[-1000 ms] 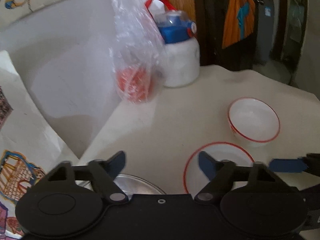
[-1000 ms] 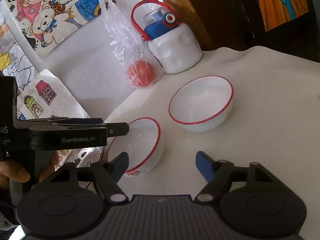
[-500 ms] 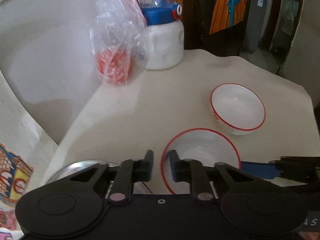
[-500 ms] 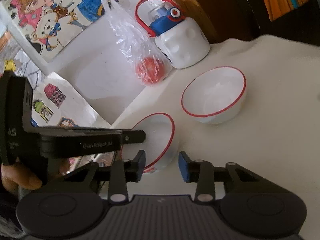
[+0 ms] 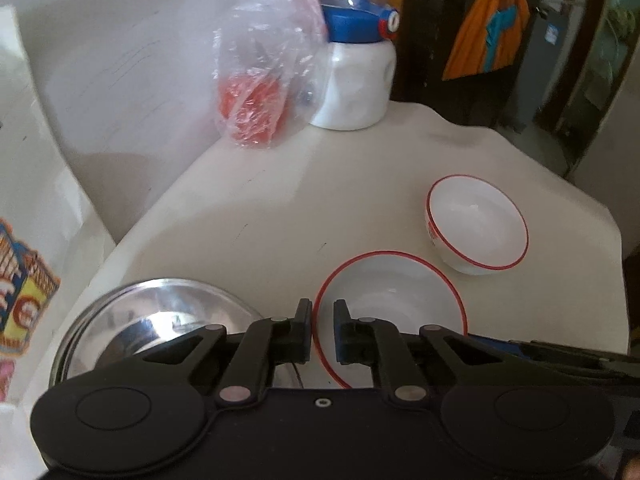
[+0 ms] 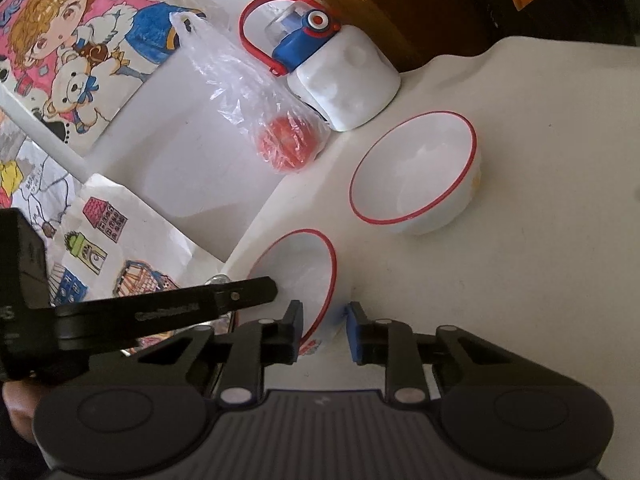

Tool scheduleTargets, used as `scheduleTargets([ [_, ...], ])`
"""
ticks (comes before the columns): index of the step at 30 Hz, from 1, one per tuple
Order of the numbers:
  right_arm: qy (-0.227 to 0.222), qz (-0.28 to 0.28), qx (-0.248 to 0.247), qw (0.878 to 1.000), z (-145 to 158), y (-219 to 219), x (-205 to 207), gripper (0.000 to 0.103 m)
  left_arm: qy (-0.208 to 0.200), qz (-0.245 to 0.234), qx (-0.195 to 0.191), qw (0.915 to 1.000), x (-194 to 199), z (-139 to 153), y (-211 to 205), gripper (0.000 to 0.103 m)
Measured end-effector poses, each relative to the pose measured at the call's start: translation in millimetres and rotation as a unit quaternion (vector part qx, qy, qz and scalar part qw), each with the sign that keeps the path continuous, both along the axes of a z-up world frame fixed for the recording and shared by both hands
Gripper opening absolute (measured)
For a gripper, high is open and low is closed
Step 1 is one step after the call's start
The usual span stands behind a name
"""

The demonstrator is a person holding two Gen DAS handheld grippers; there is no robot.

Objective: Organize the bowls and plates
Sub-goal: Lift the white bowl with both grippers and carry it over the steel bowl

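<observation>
Red-rimmed white near bowl [image 5: 390,300], sitting just beside the far bowl [image 5: 478,224], is being pinched at opposite rims by the left gripper [image 5: 322,330] and right gripper [image 6: 324,328], so both should be lifting evenly together.

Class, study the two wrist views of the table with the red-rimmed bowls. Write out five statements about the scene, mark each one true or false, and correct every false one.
1. Both grippers close on the same bowl. True: the left gripper and the right gripper each straddle the rim of the near bowl.
2. The far bowl is stacked inside the near one. False: it sits apart on the table.
3. A steel bowl lies left of the near bowl. True.
4. The plastic bag holds something green. False: its contents are orange-red.
5. The white bottle has a yellow lid. False: the lid is blue, with a red handle.
</observation>
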State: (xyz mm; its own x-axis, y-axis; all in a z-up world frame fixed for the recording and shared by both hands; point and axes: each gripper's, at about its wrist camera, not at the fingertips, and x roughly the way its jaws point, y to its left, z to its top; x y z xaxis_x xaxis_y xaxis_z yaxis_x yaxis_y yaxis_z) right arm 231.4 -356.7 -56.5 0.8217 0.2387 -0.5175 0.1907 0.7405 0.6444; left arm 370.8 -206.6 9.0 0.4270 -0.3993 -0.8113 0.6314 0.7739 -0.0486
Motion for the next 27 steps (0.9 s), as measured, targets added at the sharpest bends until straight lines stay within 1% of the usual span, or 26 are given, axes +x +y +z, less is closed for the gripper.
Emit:
scheduleTargets([
  [4, -0.003, -0.005, 0.011, 1.0, -3.5, -1.9, -6.8, 0.022, -0.018, -0.004, -0.018, 0.9997, -13.8, 5.5, 7.0, 0.01],
  [8, -0.007, -0.006, 0.009, 1.0, -1.3, -0.6, -15.0, 0.021, -0.013, 0.001, -0.03, 0.9995, -23.0, 5.9, 14.4, 0.01],
  [13, -0.021, -0.002, 0.0, 1.0, 11.8, 4.2, -28.2, 0.02, -0.013, 0.01, -0.041, 0.999, -34.9, 11.7, 22.9, 0.01],
  [22, -0.053, 0.015, -0.012, 0.998, 49.1, 28.6, -65.7, 0.02, -0.04, 0.018, -0.07, 0.9966, -72.6, 51.8, 53.3, 0.01],
  [27, -0.059, 0.033, -0.007, 0.998, 62.8, 48.0, -90.2, 0.02, -0.062, 0.024, -0.085, 0.9942, -106.2, 76.2, 78.7, 0.01],
])
